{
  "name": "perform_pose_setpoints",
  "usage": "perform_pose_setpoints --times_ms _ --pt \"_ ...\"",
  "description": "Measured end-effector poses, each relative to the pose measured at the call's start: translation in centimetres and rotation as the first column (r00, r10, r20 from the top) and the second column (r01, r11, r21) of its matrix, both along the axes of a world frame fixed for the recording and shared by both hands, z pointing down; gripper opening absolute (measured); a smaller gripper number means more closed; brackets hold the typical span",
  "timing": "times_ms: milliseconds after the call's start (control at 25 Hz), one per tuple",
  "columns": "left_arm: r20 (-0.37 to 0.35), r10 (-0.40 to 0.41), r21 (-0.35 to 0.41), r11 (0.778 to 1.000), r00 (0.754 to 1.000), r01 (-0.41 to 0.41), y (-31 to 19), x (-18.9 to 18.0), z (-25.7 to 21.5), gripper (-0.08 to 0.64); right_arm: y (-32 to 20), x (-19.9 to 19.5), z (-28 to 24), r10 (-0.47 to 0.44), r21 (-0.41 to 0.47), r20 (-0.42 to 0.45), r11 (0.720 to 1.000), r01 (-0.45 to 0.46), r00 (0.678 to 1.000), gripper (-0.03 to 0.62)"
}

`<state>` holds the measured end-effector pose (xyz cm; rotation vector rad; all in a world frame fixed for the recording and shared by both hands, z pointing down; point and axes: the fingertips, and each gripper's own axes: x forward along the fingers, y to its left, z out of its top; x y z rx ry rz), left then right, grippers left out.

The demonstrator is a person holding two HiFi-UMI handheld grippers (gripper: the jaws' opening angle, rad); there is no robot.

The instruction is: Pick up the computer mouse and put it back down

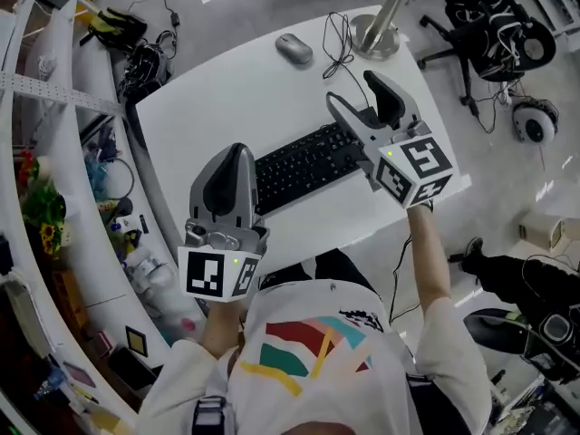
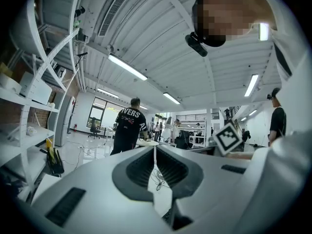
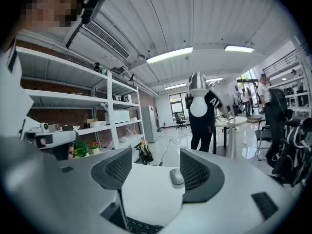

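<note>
The grey computer mouse (image 1: 294,49) lies on the white table (image 1: 217,107) near its far edge, untouched. My right gripper (image 1: 355,91) hovers over the right end of the black keyboard (image 1: 304,166), jaws wide open and empty. In the right gripper view the mouse (image 3: 176,177) shows small and well ahead, close to the right pad, with the right gripper (image 3: 156,167) pointing toward it. My left gripper (image 1: 237,152) is held at the table's near edge by the keyboard's left end. In the left gripper view the left gripper (image 2: 155,152) has its pads together with nothing in them.
A metal stand base (image 1: 376,34) and a black cable (image 1: 340,48) sit at the table's far right corner. White shelving with clutter (image 1: 54,198) runs along the left. An office chair (image 1: 489,16) and headphones (image 1: 533,120) are on the floor to the right. People stand in the background.
</note>
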<state>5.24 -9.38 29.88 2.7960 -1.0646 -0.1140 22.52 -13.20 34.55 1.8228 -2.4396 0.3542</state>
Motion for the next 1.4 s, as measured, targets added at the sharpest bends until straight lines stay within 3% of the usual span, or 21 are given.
perform_pose_setpoints --times_ms 120,200,360,560,680,1080,1400 --pt "0.001 -0.013 -0.014 1.0 1.0 0.013 -1.9 -0.7 1.1 0.048 -7.8 -0.7 3.5 -0.078 -0.125 -0.001 0.989 0.077 0.997 0.295" --pt "-0.011 0.004 -0.049 0.999 1.0 -0.004 -3.1 -0.7 2.1 0.102 -12.0 -0.8 6.5 -0.121 -0.233 -0.054 0.967 0.106 0.991 0.305" --pt "-0.003 0.019 -0.116 0.993 1.0 -0.02 -5.7 -0.6 4.6 0.117 -18.4 -0.6 13.7 -0.182 -0.444 -0.088 0.887 0.125 0.979 0.333" --pt "0.002 0.007 -0.182 0.983 1.0 -0.006 -7.8 -1.2 7.5 0.117 -22.0 0.6 21.1 -0.212 -0.592 -0.175 0.803 0.07 0.962 0.333" --pt "0.002 -0.004 -0.201 0.98 1.0 0.005 -8.8 -1.8 8.5 0.117 -23.0 0.8 22.9 -0.238 -0.626 -0.196 0.777 0.066 0.951 0.333" --pt "0.027 -0.008 -0.25 0.968 1.0 0.014 -10.0 -2.5 11.3 0.117 -24.4 0.8 25.3 -0.257 -0.68 -0.241 0.733 0.026 0.936 0.331" --pt "0.011 -0.035 -0.286 0.958 0.999 0.036 -9.8 -3.2 12.6 0.117 -24.3 0.6 25.1 -0.259 -0.67 -0.257 0.742 0.022 0.931 0.305"
